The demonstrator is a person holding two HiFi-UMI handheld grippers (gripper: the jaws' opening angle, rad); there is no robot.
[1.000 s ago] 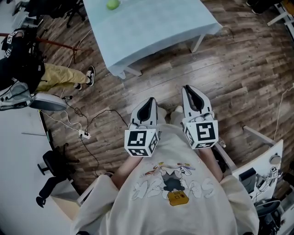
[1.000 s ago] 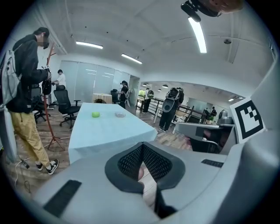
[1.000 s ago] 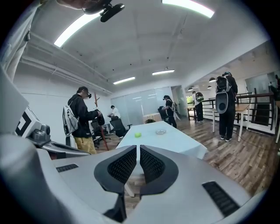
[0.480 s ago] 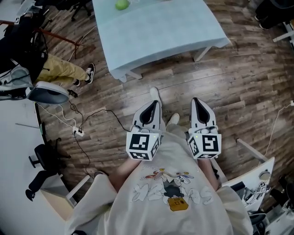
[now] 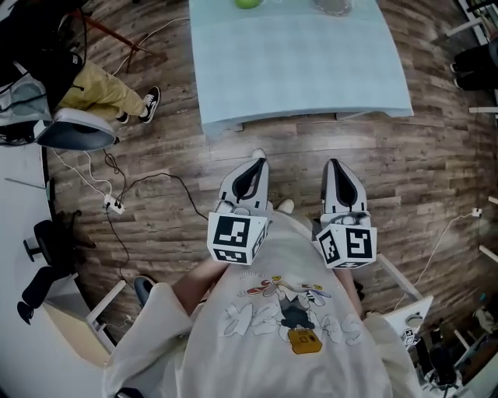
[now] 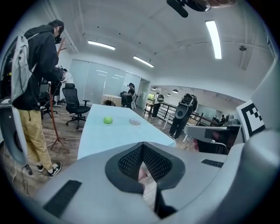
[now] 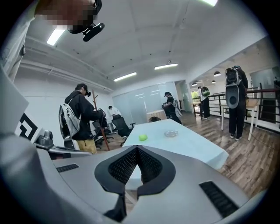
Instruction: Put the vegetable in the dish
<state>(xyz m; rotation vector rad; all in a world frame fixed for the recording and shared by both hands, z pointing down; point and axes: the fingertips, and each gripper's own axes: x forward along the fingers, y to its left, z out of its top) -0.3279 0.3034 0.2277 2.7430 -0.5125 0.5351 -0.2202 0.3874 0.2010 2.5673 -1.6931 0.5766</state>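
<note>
A round green vegetable point(image 5: 247, 2) lies at the far end of a table with a light blue cloth point(image 5: 296, 70). To its right on the cloth sits a clear glass dish point(image 5: 334, 6). Both also show in the left gripper view, the vegetable point(image 6: 107, 120) left of the dish point(image 6: 134, 122), and in the right gripper view, the vegetable point(image 7: 142, 137) and the dish point(image 7: 170, 133). My left gripper point(image 5: 254, 165) and right gripper point(image 5: 334, 165) are held side by side near the person's chest, over the wood floor short of the table. Both are shut and hold nothing.
A person in a black jacket and yellow trousers point(image 5: 101, 97) stands left of the table beside a red stand point(image 6: 56, 109). Cables and a power strip point(image 5: 115, 206) lie on the floor at left. An office chair point(image 6: 72, 103) and several people stand beyond the table.
The table has come nearer and more centred in the head view, and the dish now shows on it. Both grippers have kept their place by the chest, still shut.
</note>
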